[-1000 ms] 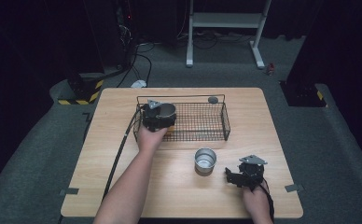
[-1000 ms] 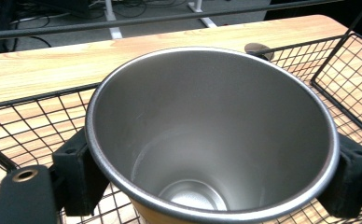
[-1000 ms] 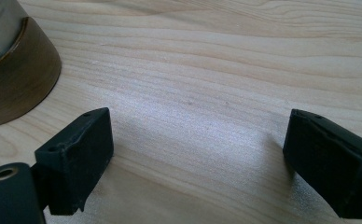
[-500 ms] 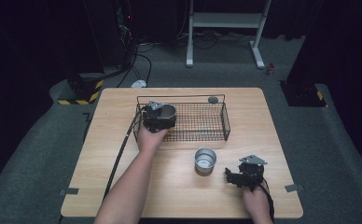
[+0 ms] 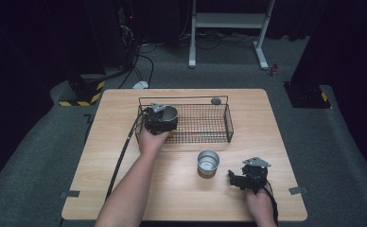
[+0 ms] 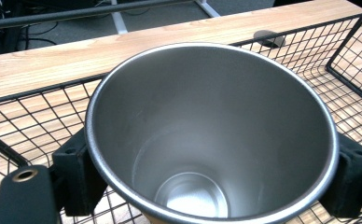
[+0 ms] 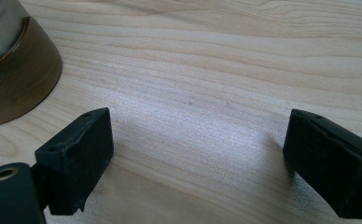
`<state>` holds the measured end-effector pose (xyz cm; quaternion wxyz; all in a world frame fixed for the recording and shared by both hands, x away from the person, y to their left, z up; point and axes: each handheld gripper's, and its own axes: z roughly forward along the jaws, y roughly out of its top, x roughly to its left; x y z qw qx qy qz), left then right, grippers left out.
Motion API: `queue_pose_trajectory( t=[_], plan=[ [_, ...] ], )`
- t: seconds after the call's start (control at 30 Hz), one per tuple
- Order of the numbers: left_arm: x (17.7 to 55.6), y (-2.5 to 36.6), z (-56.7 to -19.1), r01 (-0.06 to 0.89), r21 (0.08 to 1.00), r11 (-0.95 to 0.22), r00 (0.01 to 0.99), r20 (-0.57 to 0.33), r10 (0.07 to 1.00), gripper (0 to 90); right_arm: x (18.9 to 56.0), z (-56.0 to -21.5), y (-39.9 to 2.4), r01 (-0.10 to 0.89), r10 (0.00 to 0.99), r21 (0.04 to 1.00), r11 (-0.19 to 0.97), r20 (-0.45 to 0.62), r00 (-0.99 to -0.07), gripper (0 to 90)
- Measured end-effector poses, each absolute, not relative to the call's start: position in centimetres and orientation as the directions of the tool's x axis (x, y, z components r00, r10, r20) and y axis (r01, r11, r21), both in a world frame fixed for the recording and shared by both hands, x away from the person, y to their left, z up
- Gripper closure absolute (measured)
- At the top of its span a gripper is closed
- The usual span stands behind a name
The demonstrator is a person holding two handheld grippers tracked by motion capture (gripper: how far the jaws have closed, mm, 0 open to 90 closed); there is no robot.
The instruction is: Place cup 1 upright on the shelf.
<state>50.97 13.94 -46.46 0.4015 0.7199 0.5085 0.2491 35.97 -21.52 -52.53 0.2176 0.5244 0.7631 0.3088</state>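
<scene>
Steel filled your left gripper view: you looked straight down into the metal cup (image 6: pixel 212 135), its rim wedged between the two black jaws, with the grid of the wire basket (image 6: pixel 351 60) under and behind it. From the high view you could place that cup (image 5: pixel 168 113) at the left end of the wire basket (image 5: pixel 205 124), near the back of the desk (image 5: pixel 276 118), with your left hand-held gripper (image 5: pixel 159 119) clamped on it. The jaws were pressed against the cup's sides, so the grip was firm.

Your right gripper view showed bare wood grain between two jaws standing wide apart, nothing between them, and the brown base of a second cup (image 7: pixel 11 65) at the upper left corner. The high view showed your right hand-held gripper (image 5: pixel 238 178) resting low on the desk near its front right, with that second cup (image 5: pixel 208 162) upright just to its left, outside the basket. A small dark disc (image 5: pixel 215 101) lay on the desk behind the basket.

No brand, label or writing could be read on either cup.
</scene>
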Motion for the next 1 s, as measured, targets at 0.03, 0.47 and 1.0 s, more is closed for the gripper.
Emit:
queue_pose_trajectory(
  t=[0.03, 0.47, 1.0],
  plan=[
    [50.95, 14.01, -46.48, 0.53, 0.832, -0.163, 0.36, -0.047, 0.932, 14.0, 35.98, -52.53, -21.53, 0.665, 0.934, 0.7, 0.261, -0.009, -0.357, 8.4],
    [50.69, 14.03, -46.43, 0.537, 0.822, -0.19, 0.366, -0.024, 0.93, 14.0, 35.97, -52.53, -21.52, 0.666, 0.935, 0.7, 0.26, -0.008, -0.356, 8.4],
    [50.55, 14.23, -46.27, 0.549, 0.816, -0.183, 0.352, -0.027, 0.936, 4.1, 35.98, -52.53, -21.52, 0.664, 0.934, 0.7, 0.262, -0.01, -0.358, 8.4]
  ],
)
